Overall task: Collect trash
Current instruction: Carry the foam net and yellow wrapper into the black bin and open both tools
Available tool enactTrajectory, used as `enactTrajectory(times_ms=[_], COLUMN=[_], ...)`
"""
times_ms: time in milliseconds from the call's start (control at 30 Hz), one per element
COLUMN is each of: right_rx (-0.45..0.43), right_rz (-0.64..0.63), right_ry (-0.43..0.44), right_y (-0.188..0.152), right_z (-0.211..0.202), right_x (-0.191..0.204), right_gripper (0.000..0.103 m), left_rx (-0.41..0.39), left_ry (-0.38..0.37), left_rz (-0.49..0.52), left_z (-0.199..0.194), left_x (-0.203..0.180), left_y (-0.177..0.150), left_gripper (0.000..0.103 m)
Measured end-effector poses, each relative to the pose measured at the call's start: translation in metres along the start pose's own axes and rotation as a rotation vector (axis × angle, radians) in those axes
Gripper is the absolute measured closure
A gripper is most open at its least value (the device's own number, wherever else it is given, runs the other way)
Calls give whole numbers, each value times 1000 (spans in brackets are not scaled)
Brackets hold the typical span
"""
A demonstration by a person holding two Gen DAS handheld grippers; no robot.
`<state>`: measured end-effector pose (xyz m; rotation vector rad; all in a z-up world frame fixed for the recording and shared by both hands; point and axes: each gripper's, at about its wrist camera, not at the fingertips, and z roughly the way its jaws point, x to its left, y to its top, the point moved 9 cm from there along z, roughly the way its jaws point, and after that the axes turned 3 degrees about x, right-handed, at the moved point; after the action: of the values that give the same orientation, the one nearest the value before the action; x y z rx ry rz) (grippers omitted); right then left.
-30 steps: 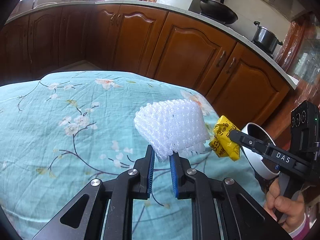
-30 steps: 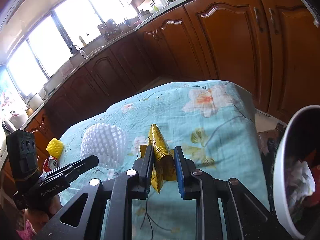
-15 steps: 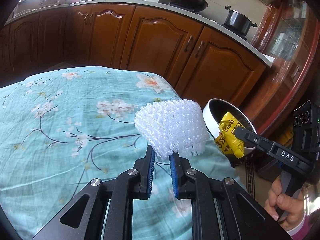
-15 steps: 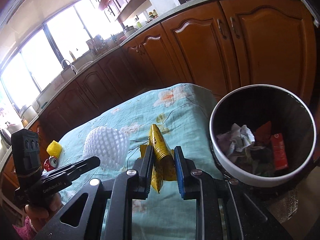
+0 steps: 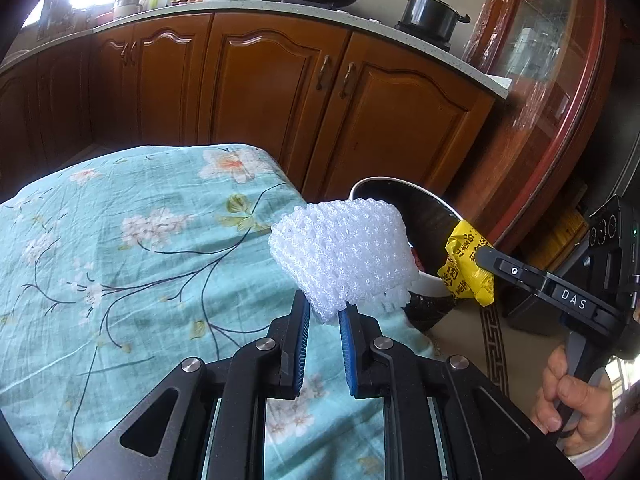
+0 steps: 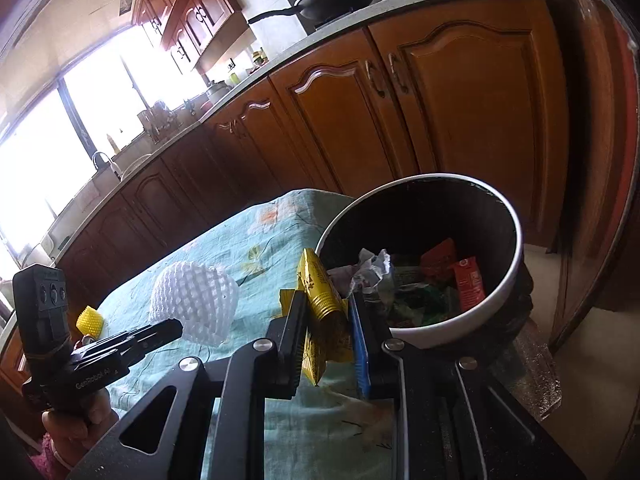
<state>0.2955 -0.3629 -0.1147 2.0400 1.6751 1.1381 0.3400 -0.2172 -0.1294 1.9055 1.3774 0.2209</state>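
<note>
Both claws carrying trash at the bin.

Left wrist view: left gripper (image 5: 324, 314) pinching white foam net (image 5: 340, 254) above edge of flowered tablecloth (image 5: 120, 248), bin (image 5: 430, 204) just behind it; right gripper (image 5: 486, 258) gripping yellow wrapper (image 5: 460, 268) by bin rim.
Right wrist view: right gripper (image 6: 326, 318) clamping yellow wrapper (image 6: 320, 292) just beside bin (image 6: 508, 276) holding crumpled paper and red packets; left gripper (image 6: 176, 326) carrying foam net (image 6: 192, 300) over tablecloth (image 6: 248, 248).

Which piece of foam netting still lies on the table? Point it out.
The small yellow foam net, lying on the teal floral tablecloth. The big white foam net is gripped in the left hand-held gripper.
</note>
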Motion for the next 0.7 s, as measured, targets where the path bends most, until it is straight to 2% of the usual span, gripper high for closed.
enactTrajectory(times_ms=[367, 700], right_rx=[-42, -64], right_rz=[34, 37], right_ry=[-40, -67], right_y=[15, 30], right_z=[-20, -27], right_x=[-33, -49], right_gripper=[82, 82], left_rx=[13, 22], left_ry=[-14, -25], left_rz=[56, 88], left_z=[19, 39], left_x=[-35, -57], left_y=[15, 32], left_gripper=[89, 89])
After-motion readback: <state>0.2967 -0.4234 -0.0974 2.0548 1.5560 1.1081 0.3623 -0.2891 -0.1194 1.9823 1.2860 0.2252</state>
